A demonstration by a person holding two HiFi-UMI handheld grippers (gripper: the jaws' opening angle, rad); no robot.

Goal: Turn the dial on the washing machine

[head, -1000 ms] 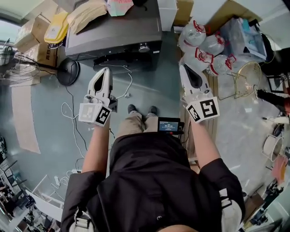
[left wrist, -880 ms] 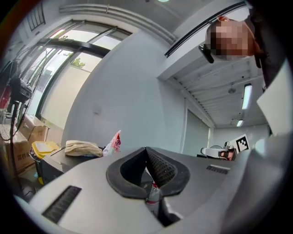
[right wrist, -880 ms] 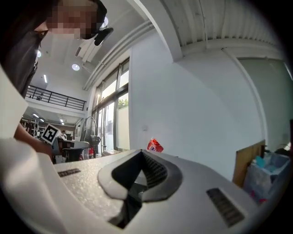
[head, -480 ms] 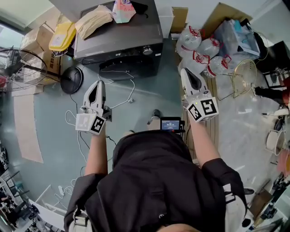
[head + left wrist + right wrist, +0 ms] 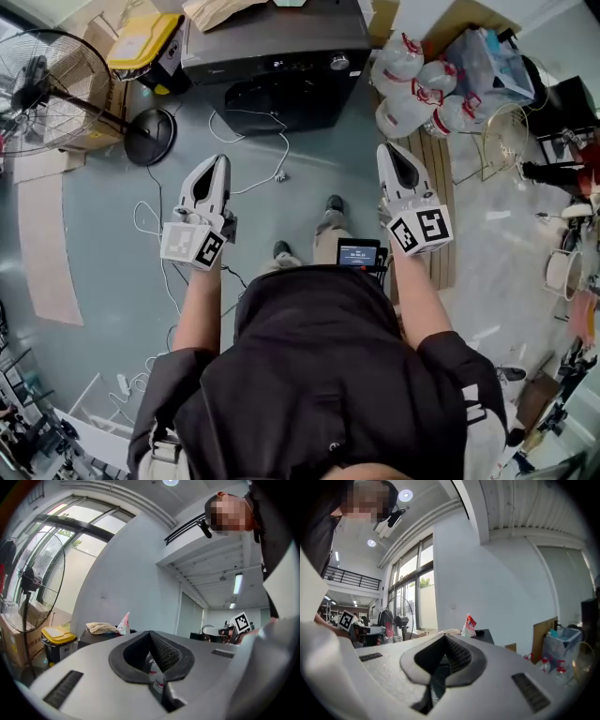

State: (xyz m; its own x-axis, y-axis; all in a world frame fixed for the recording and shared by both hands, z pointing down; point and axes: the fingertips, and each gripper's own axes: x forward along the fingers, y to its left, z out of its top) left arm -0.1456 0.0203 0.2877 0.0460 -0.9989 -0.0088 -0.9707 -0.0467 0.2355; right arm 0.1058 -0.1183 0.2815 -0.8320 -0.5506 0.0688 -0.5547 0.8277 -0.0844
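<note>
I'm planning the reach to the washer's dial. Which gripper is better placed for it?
Right, probably. The dial sits toward the right end of the washer's panel, nearer the right gripper than the left gripper. Both are shut, empty and well short of it.

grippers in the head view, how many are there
2. The left gripper is over the grey floor, left of the person's legs; the right gripper is to their right, by the wooden slats. Both have jaws together, empty. None seems hidden.
</note>
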